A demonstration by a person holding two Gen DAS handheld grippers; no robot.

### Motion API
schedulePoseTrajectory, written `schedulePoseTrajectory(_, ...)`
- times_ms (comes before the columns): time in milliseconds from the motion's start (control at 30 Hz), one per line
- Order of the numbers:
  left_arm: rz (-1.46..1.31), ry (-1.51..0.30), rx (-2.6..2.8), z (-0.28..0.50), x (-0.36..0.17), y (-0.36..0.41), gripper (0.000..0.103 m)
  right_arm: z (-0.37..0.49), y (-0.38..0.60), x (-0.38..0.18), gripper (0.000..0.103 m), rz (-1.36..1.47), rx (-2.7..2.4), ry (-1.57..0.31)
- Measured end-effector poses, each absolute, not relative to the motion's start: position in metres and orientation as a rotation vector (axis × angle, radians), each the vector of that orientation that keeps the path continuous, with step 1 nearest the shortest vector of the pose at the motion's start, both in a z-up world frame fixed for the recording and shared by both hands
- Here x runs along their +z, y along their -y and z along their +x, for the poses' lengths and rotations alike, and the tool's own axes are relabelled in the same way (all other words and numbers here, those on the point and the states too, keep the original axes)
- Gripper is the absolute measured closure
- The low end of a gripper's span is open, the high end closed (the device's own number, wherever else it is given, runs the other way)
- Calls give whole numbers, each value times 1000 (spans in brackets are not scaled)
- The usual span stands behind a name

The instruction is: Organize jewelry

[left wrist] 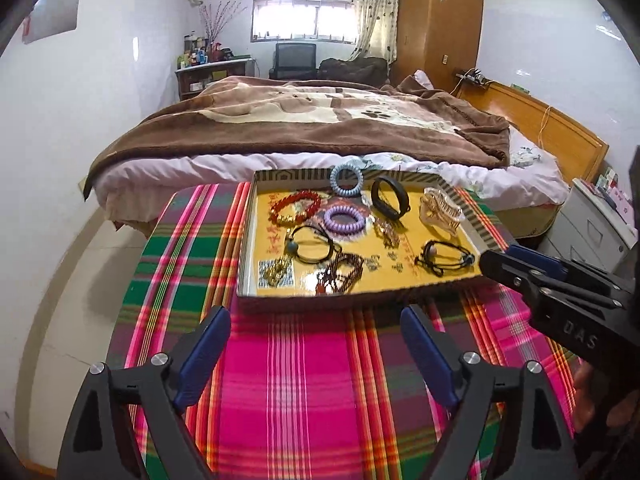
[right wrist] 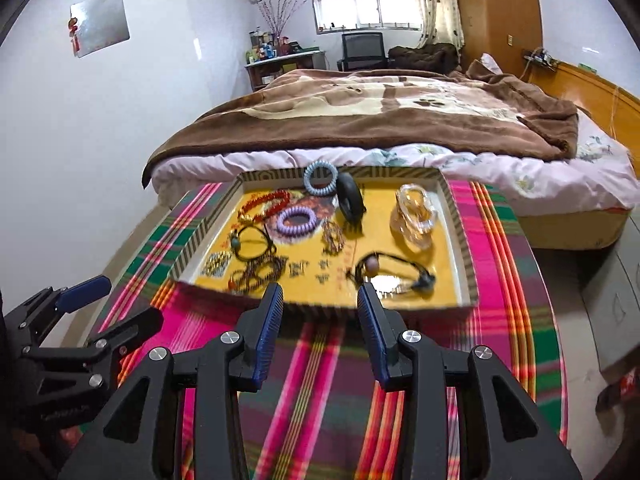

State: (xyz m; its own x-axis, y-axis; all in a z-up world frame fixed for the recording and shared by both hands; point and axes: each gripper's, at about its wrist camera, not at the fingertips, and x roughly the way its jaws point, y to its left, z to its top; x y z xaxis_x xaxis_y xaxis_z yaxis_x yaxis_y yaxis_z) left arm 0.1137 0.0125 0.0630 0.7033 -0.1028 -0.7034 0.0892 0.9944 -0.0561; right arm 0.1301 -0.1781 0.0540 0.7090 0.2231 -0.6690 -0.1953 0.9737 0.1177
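A shallow box tray (left wrist: 245, 248) (right wrist: 464, 240) with a yellow floor stands on the plaid cloth and holds jewelry. In it lie a red bead bracelet (left wrist: 295, 208) (right wrist: 266, 203), a purple coil band (left wrist: 345, 219) (right wrist: 297, 219), a blue coil band (left wrist: 346, 180) (right wrist: 320, 178), a black band (left wrist: 390, 196) (right wrist: 350, 196), a clear hair claw (left wrist: 440, 210) (right wrist: 414, 216) and black cords (left wrist: 444, 258) (right wrist: 394, 270). My left gripper (left wrist: 316, 320) is open and empty before the tray's near edge. My right gripper (right wrist: 320, 296) is open and empty at the near edge.
The table wears a pink and green plaid cloth (left wrist: 304, 380) (right wrist: 320, 380). A bed with a brown blanket (left wrist: 304, 120) (right wrist: 380, 112) stands right behind the tray. A grey drawer cabinet (left wrist: 592, 232) is at the right. The other gripper shows at each view's side.
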Motion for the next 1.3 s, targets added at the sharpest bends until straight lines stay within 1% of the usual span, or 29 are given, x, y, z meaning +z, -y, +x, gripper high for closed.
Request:
schedulePoseTrajectory(167, -45, -782, -91, 102, 58, -12, 16, 113, 180, 45, 63, 13, 179, -768)
schedulePoseTrajectory(467, -14, -797, -46, 99, 48, -7, 16, 95, 187, 30, 63, 58, 181, -804)
schedulePoseTrajectory(1300, -26, -818, -48, 96, 41, -4, 16, 87, 181, 26, 63, 53, 182, -790)
